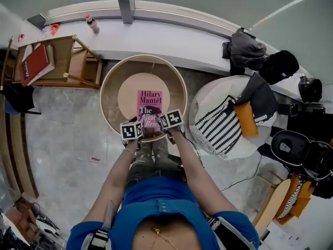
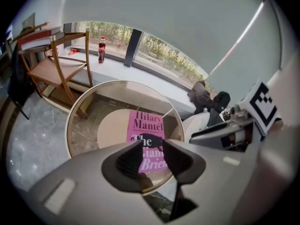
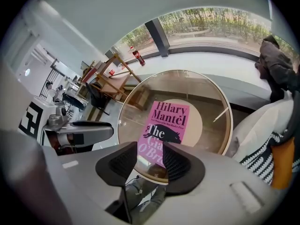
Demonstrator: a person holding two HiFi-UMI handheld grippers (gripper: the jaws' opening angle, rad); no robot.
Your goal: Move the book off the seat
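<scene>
Head view, looking steeply down. A round glass-topped desk (image 1: 106, 87) with a pale rim serves as the landmark. The pink book (image 1: 149, 105) lies flat, cover up, at the middle of the desk top and slightly toward its near side.

The left gripper (image 1: 140, 126) and the right gripper (image 1: 164, 123) are side by side at the desk's near rim. Both point downward over the near edge of the book, and their marker cubes almost touch.

Left gripper view: the jaws of the left gripper (image 2: 151, 144) stand moderately apart. The lower half of the book (image 2: 146, 135) shows through the gap. The pads do not appear to press on it.

Right gripper view: the right gripper (image 3: 150, 146) is likewise part-open. The near edge of the book (image 3: 169, 118) lies in the gap, and no contact with the pads can be seen.

Surroundings, all placed from the desk:
- A wooden folding chair (image 1: 67, 61) stands to its left and carries a red book (image 1: 35, 62).
- A white windowsill (image 1: 171, 38) runs beyond it, with a bottle (image 1: 92, 24) toward the left and dark clothing (image 1: 244, 48) toward the right.
- A white seat with a black-and-white striped cushion (image 1: 221, 126) stands just to its right.
- The person's blue shirt (image 1: 156, 202) is on its near side.
</scene>
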